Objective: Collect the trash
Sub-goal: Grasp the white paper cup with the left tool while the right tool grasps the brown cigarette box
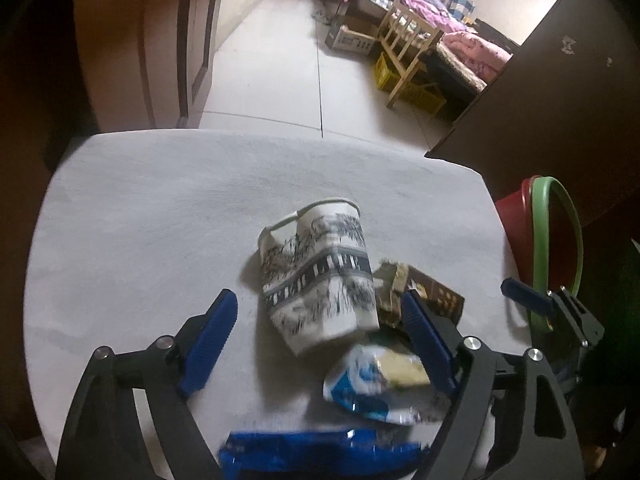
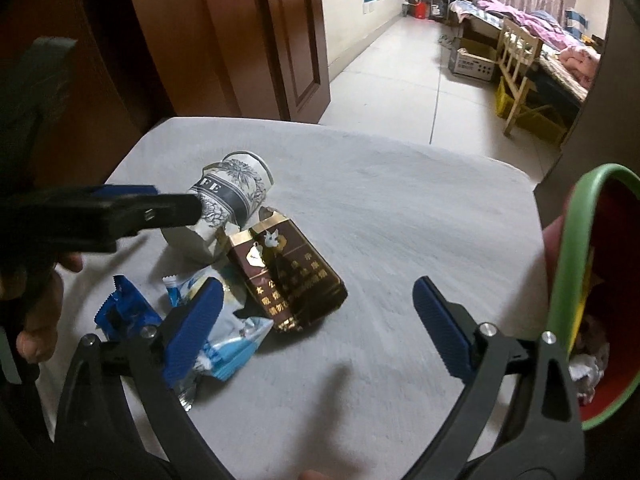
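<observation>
Lying crumpled, paper cup [image 1: 316,276], black-and-white floral print, dented rim

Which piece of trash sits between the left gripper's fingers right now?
The crushed paper cup, white with dark print, lying on its side; the wrappers and brown box lie off to the side.

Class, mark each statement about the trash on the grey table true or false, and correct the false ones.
1. The paper cup lies on its side. True.
2. The left gripper is shut on the cup. False: its jaws stand open around the cup, not pressing it.
3. The brown cigarette pack lies beside the cup. True.
4. The red bin has a blue rim. False: the rim is green.
5. The right gripper holds a wrapper. False: it is open and empty.
</observation>
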`<state>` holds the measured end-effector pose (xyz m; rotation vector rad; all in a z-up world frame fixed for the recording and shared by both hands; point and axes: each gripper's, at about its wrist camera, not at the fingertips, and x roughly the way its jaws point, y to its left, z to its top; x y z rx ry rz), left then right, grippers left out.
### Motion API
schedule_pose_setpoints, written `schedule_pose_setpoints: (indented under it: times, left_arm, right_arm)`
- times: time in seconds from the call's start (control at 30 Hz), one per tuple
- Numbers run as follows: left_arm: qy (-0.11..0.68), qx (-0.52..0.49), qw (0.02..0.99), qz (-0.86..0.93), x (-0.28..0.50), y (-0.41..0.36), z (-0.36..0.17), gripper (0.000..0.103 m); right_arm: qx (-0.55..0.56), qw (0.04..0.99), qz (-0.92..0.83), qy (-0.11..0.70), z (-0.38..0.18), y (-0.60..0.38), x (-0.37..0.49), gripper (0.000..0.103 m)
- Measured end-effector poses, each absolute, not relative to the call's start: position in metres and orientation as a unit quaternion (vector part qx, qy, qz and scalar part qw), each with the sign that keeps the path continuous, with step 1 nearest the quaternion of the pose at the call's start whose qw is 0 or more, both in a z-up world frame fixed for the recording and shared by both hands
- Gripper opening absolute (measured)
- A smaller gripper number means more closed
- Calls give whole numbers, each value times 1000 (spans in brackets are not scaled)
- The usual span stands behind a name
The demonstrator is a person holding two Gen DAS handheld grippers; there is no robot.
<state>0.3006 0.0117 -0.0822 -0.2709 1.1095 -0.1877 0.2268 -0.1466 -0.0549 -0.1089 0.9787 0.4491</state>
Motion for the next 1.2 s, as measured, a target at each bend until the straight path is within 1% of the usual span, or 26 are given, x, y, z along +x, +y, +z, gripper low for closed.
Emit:
schedule_pose_setpoints:
  times: [0.1, 0.13, 0.2, 0.43, 0.53, 0.6, 0.73, 0.8, 0.9, 1.0, 1.03, 1.07, 1.2]
  left_arm:
    - [543, -127, 825, -92, 318, 5, -91, 77]
    - [547, -123, 823, -89, 323, 3, -93, 71]
    - [557, -125, 817, -80, 330, 3, -99, 67]
    - [561, -147, 811, -81, 337, 10, -109, 67]
    - [559, -150, 811, -87, 338, 12, -110, 67]
    - [558, -148, 812, -88, 340, 11, -110, 67]
    - [557, -148, 813, -89, 347, 9, -110, 69]
    - [559, -144, 812, -86, 350, 8, -110, 68]
    - [564, -143, 809, -83, 354, 5, -110, 75]
    - [568, -122, 810, -78, 356, -1, -110, 72]
    - [569, -112, 811, -73, 357, -3, -110, 67]
    - [568, -107, 813, -66, 357, -3, -109, 66]
    - [564, -136, 812, -67, 355, 8, -108, 63]
  right_arm:
    - [-58, 853, 227, 466, -59, -144, 232, 94]
    - [-61, 852, 229, 467, -60, -143, 234, 94]
    - [-63, 850, 234, 469, -62, -140, 239, 94]
    - [-77, 831, 267, 482, -71, -125, 250, 91]
    - [-82, 823, 272, 493, -78, -119, 256, 86]
    - [-85, 817, 275, 500, -82, -116, 258, 80]
    - [-75, 810, 279, 511, -89, -117, 260, 75]
    - [-74, 811, 276, 510, -89, -119, 260, 68]
    - [-72, 811, 276, 511, -89, -120, 260, 65]
    - [-72, 811, 278, 510, -88, -120, 258, 63]
    - [-72, 811, 278, 510, -88, -121, 259, 63]
    - [-72, 811, 277, 510, -87, -121, 259, 62]
    - [-66, 814, 273, 508, -86, -127, 260, 57]
